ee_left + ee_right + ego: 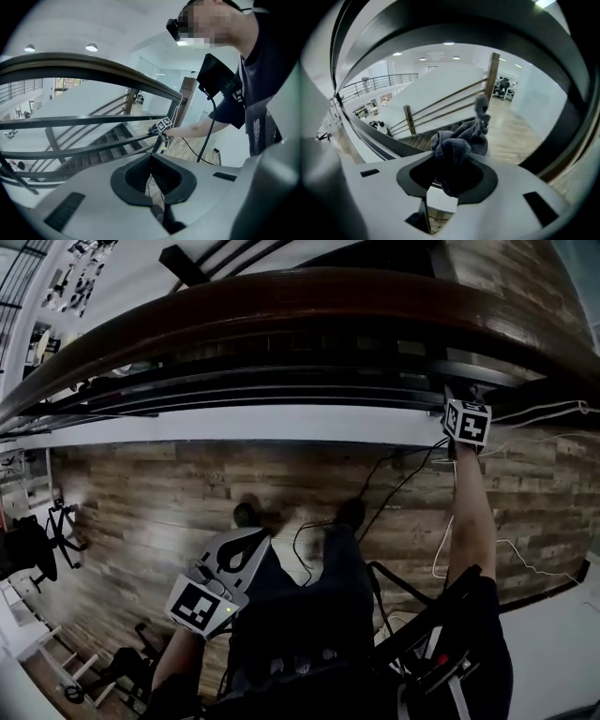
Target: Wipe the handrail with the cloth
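The brown wooden handrail (281, 296) arcs across the top of the head view, with dark metal bars (281, 381) below it. My right gripper (457, 395) reaches up to the underside of the rail at the right, its marker cube just below. In the right gripper view that gripper (450, 176) is shut on a bunched grey-blue cloth (457, 145), and the handrail (487, 28) curves close overhead. My left gripper (249, 540) hangs low in front of my body, away from the rail; its jaws (152, 185) meet with nothing between them. The left gripper view shows the handrail (93, 63) and the right gripper (161, 126) at it.
Black and white cables (394, 474) trail over the wood floor (141, 493) near my shoes (248, 514). A white ledge (234, 425) runs under the railing. Stairs (93, 150) descend beyond the bars. A chair (28, 549) stands at the left.
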The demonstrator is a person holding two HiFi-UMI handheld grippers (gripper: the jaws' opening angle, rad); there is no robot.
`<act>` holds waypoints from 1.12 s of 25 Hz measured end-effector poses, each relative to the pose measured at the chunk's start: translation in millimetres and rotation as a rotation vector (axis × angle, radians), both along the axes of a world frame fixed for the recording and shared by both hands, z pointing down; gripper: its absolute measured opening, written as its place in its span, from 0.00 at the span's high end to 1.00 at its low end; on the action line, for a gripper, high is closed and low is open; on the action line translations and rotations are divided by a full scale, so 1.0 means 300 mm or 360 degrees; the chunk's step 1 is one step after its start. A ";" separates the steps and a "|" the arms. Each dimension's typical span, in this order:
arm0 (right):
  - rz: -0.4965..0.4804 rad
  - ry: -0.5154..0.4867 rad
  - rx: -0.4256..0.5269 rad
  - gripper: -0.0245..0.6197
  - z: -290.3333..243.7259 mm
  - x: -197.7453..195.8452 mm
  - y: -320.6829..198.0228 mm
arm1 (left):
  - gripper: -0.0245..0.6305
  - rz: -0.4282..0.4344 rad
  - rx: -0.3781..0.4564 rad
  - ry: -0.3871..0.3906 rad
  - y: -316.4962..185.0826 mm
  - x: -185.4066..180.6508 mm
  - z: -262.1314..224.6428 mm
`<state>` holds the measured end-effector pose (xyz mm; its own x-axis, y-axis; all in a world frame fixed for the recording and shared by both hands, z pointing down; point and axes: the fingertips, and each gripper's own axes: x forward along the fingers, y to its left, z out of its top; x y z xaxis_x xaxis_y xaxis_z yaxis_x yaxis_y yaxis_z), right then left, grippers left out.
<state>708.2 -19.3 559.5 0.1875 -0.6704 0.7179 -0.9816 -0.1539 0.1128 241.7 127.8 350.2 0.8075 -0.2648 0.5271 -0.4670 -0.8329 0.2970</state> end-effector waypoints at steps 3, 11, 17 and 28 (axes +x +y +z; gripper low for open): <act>-0.0150 -0.0021 -0.0011 0.79 -0.010 -0.339 -0.097 | 0.95 -0.0012 0.0029 0.0088 -0.031 -0.156 -0.001; -0.0344 -0.0090 0.0021 0.79 0.081 -1.331 -0.466 | 0.95 -0.0051 0.0070 0.0151 -0.184 -0.747 0.128; -0.0698 -0.0056 0.0025 0.79 0.072 -2.139 -0.742 | 0.95 -0.0437 0.0018 0.0074 -0.293 -1.323 0.208; -0.1263 0.0023 0.0052 0.79 0.129 -3.251 -1.166 | 0.95 -0.0853 -0.0142 -0.0030 -0.228 -1.872 0.420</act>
